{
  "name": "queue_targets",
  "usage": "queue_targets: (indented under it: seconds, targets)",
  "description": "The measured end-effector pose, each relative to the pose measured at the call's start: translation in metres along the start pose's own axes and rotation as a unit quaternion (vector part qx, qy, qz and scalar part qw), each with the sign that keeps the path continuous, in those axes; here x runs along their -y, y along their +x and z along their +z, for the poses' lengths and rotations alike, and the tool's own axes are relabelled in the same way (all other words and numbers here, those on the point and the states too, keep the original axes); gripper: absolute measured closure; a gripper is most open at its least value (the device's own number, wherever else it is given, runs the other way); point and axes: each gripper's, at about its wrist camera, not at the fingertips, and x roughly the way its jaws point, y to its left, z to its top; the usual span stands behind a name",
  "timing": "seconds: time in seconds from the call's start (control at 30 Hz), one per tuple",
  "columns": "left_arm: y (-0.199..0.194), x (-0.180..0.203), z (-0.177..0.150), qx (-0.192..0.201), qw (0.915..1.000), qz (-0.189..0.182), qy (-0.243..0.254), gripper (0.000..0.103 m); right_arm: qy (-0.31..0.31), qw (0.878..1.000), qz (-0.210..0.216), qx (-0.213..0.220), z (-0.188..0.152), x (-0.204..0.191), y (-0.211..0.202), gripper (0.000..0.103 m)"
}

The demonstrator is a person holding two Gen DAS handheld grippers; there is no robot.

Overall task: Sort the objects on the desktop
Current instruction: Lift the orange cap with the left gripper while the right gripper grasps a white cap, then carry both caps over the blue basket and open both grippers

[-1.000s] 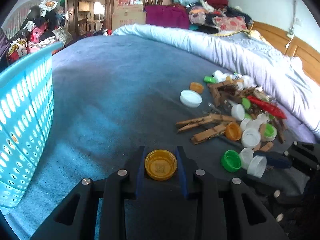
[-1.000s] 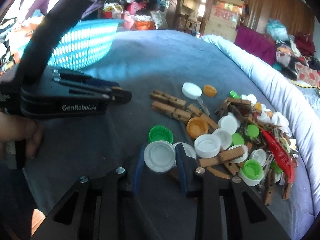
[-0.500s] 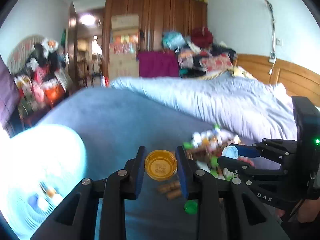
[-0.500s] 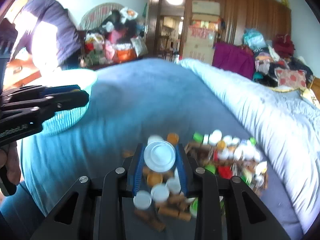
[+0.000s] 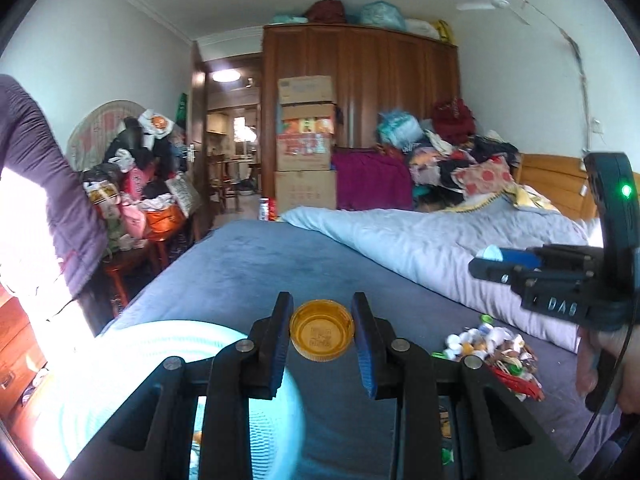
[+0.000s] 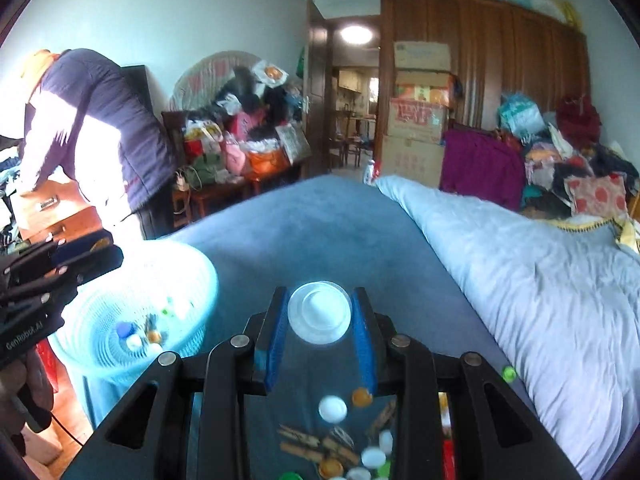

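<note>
We held both caps clamped, orange cap [image 5: 322,335] in our left gripper [image 5: 322,334], white cap [image 6: 319,312] in our right gripper [image 6: 319,314]; releasing short of the basket [image 6: 192,276] risked misses

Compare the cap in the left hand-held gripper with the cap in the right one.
The orange cap is amber and see-through, with a printed square code inside; the white cap is opaque white with a raised round centre. The orange cap looks slightly smaller. Both are round bottle caps, each clamped between blue pads, held above the bed.
</note>
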Motion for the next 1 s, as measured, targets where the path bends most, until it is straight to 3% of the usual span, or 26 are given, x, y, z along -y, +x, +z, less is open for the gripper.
queue_targets:
  seconds: [0.33,0.63,0.83,1.0]
  targets:
    - [-0.029,-0.093,0.004,-0.006,0.9974,0.062,-0.036,0.072,-0.007,0.999,0.053,-0.004,0.066,-0.053,0.018,0.073]
    - [-0.026,-0.184,0.010,-0.021,0.9912,0.114,-0.065,0.072,-0.016,0.994,0.104,-0.027,0.120,-0.106,0.048,0.073]
    - [0.001,-0.207,0.015,-0.037,0.9879,0.130,-0.076,0.072,-0.008,0.989,0.141,-0.053,0.138,-0.131,0.075,0.073]
    - [0.021,-0.217,0.011,-0.074,0.9865,0.124,-0.077,0.072,0.007,0.979,0.185,-0.086,0.147,-0.150,0.094,0.073]
